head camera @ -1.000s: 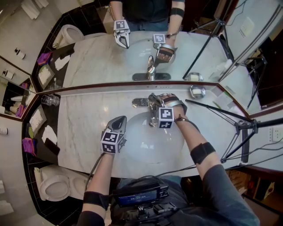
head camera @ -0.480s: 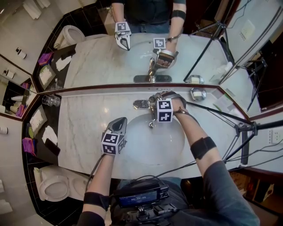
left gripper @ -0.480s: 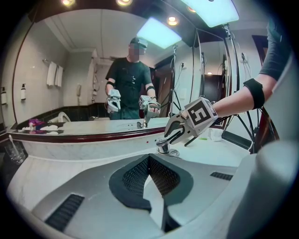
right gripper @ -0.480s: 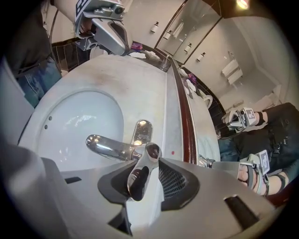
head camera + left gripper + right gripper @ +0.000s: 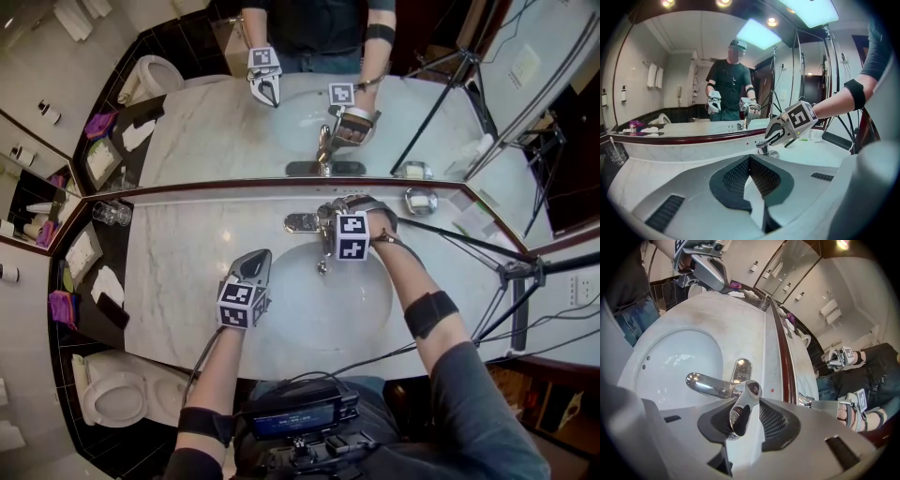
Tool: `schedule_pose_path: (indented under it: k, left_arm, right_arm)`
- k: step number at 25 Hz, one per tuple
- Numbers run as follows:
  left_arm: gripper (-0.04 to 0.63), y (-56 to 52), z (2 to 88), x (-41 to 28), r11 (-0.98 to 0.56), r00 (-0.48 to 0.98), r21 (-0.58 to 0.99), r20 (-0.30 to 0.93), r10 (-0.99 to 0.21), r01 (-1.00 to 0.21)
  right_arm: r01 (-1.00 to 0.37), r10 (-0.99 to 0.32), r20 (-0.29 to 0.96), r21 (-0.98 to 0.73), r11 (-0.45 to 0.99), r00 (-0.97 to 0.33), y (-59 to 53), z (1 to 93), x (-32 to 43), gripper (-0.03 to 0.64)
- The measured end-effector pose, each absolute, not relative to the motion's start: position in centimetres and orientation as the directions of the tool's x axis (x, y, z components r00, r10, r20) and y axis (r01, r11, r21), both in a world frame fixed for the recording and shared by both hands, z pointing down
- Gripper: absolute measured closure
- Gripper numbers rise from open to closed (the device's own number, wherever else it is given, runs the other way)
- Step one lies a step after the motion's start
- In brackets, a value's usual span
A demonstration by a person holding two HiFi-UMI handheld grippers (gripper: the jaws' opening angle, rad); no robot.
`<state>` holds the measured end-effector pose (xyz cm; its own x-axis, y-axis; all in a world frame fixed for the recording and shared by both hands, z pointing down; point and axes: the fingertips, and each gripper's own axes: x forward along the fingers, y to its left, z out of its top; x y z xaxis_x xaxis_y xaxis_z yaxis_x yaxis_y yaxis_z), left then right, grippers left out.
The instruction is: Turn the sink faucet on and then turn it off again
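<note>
The chrome faucet [image 5: 305, 222] stands behind the white oval sink [image 5: 323, 300], its spout [image 5: 705, 383] reaching over the basin. No water shows at the spout. My right gripper [image 5: 325, 223] points steeply down onto the faucet, and the lever handle [image 5: 743, 406] lies between its pads, touching both. Its jaws have just eased open a little around that handle. My left gripper [image 5: 256, 257] hovers over the sink's left rim, shut with nothing in it. In the left gripper view the right gripper [image 5: 769, 140] sits on the faucet [image 5: 764, 150].
A wall mirror [image 5: 309, 122] runs along the back of the marble counter [image 5: 178, 281]. A glass tumbler [image 5: 111, 214] stands at the counter's back left and a metal dish [image 5: 419, 199] at the back right. A tripod [image 5: 511, 272] stands right; a toilet [image 5: 117, 394] lower left.
The right gripper has tipped further down over the faucet, its marker cube shifting toward the mirror. The left gripper has stayed where it was.
</note>
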<state>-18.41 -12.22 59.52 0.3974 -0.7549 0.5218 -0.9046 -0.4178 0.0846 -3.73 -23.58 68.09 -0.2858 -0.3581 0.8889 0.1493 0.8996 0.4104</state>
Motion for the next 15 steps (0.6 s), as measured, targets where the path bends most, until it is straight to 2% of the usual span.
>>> schedule_pose_path:
  k: [2, 8, 15]
  left_arm:
    - [0.595, -12.3, 59.2, -18.4, -0.423, 0.401, 0.082, 0.518, -0.756, -0.903]
    - [0.595, -12.6, 58.4, -17.9, -0.439, 0.413, 0.074, 0.505, -0.758, -0.896]
    - [0.595, -13.2, 57.4, -17.3, -0.445, 0.429, 0.087, 0.481, -0.765, -0.891]
  right_arm:
    - [0.138, -0.389, 0.878, 0.438, 0.888, -0.280, -23.6, 67.8, -3.6, 0.449]
    - [0.086, -0.435, 0.852, 0.476, 0.875, -0.291, -22.6, 66.5, -2.7, 0.453]
    - [-0.058, -0.468, 0.817, 0.478, 0.876, -0.336, -20.9, 64.1, -0.4, 0.462]
